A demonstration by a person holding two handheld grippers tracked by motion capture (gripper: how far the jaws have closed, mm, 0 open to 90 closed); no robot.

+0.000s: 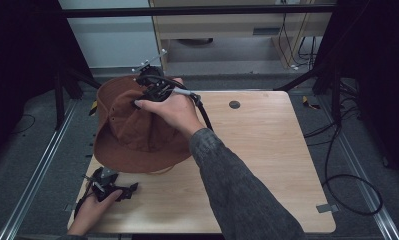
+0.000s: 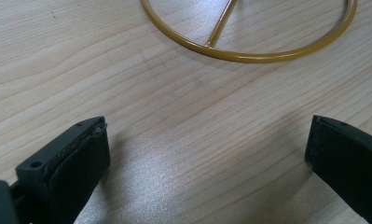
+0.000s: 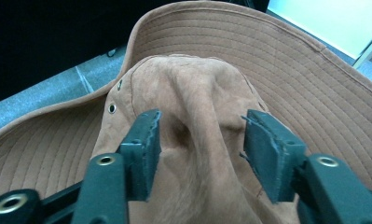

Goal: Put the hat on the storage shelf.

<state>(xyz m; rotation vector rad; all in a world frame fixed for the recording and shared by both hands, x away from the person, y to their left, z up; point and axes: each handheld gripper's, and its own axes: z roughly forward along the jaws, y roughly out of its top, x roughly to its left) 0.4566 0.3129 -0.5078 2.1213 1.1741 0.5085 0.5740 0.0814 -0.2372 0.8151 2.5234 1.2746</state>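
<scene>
Right hand (image 1: 169,111): arm extended toward 11 o'clock, right gripper (image 3: 200,149) jaws pinching a fabric fold. Left hand (image 1: 94,207): at 7 o'clock, left gripper (image 2: 207,158) low, jaws spread wide.

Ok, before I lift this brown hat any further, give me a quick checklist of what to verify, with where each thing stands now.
1. Right gripper straddles a fold of the hat crown: ok.
2. Jaws clamped firmly on that fold: cannot tell; they look partly apart.
3. Left gripper free and open: ok, resting low over the table.
4. Yellow wire ring clear of the left jaws: ok.
5. Hat brim free of the ring: cannot tell.
</scene>
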